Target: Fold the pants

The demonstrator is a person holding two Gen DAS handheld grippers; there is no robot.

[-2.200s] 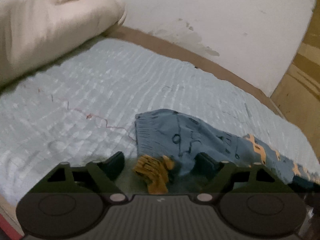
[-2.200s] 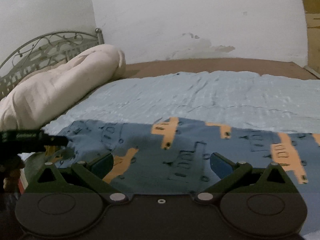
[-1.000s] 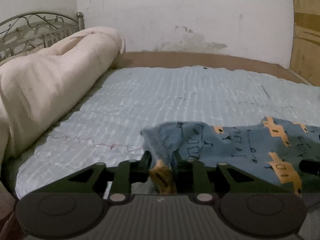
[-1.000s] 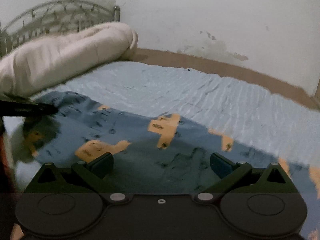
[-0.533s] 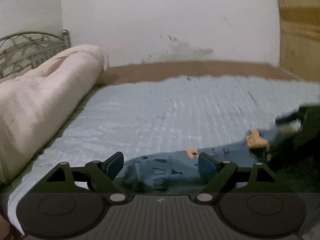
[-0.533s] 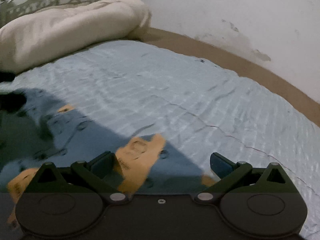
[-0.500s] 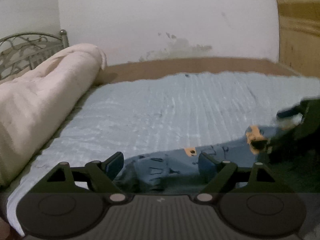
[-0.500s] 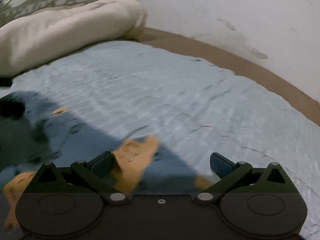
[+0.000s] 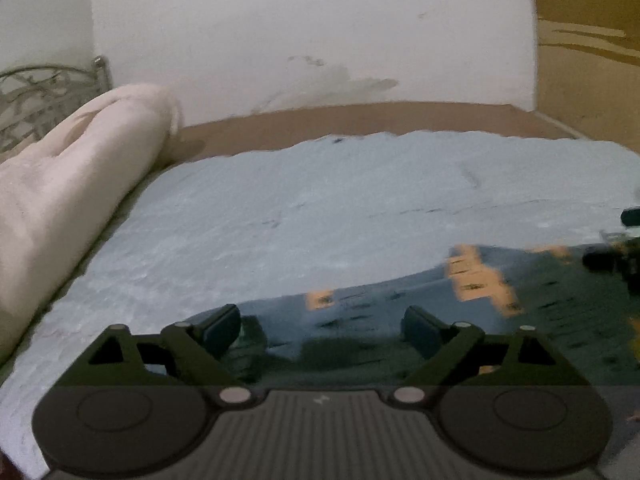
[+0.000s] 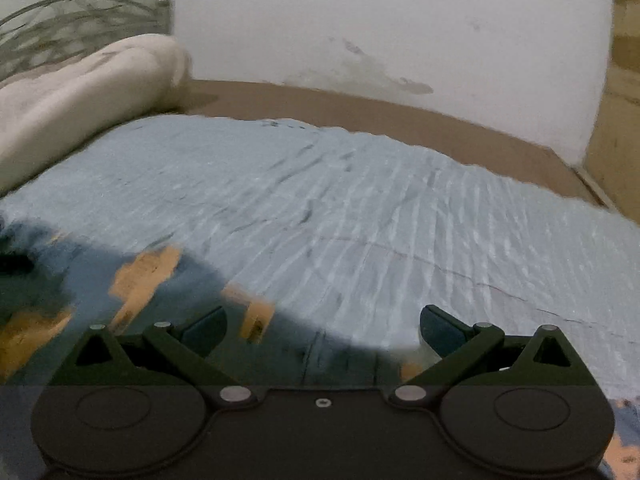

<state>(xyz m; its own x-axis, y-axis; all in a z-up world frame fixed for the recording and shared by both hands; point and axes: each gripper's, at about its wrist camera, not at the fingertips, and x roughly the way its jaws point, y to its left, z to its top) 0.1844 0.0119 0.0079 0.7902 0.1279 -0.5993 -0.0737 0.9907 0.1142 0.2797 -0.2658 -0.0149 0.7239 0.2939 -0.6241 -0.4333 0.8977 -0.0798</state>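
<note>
Left wrist: left tongs (image 9: 322, 326) opening, above pants (image 9: 400, 312), nothing gripped.

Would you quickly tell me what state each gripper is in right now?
Left gripper: jaws opening, gripping nothing; pants lie beneath.
Right gripper: jaws open, holding nothing.

One pair of pants (image 9: 400, 316) lies on one bed (image 9: 320, 208). One rolled cream blanket (image 9: 72, 184) rests along its side, before one metal headboard (image 9: 44, 96). Two tools show: the left tool (image 9: 320, 326) and the right tool (image 10: 322, 326).
</note>
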